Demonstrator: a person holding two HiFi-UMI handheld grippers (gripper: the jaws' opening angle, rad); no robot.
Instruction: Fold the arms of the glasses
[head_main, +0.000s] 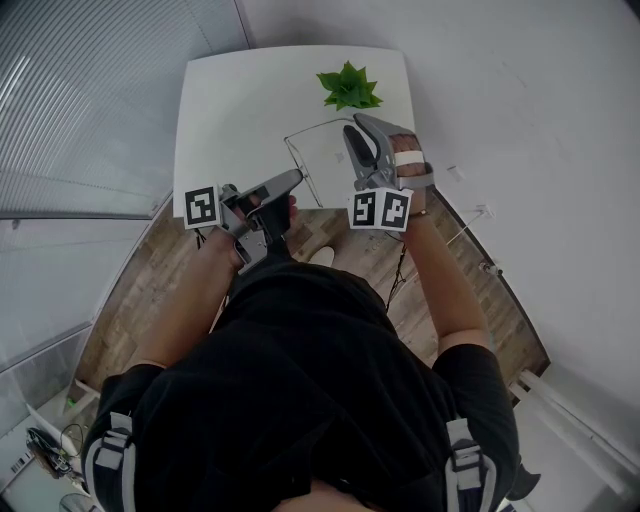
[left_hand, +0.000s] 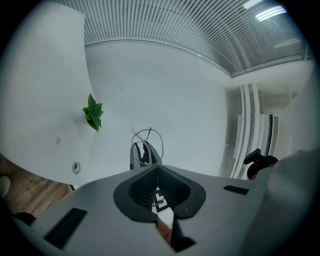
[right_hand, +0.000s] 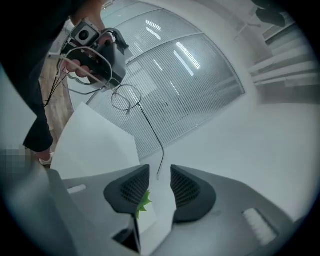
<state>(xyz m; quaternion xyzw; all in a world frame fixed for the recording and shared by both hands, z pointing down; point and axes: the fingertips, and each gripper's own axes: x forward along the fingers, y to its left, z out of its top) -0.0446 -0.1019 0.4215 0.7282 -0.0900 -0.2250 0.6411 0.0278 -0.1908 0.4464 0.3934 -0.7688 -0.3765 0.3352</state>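
The left gripper (left_hand: 156, 167) is clenched on the thin wire glasses (right_hand: 150, 128), holding them above the table (head_main: 230, 110). The right gripper (right_hand: 160, 176) stands released, with the arm's tip loose between its jaws. Pushing that arm off its hinge line would likely bend the wire or twist the frame out of the left pinch.

1. The plant (head_main: 349, 88) is sitting on the table (head_main: 230, 110), at its far edge, right of the middle.
2. The glasses (head_main: 295, 160) are hanging above the table's near half.
3. The left gripper (head_main: 297, 177) is hovering at the table's near edge, and the right gripper (head_main: 352, 128) above its near right part.
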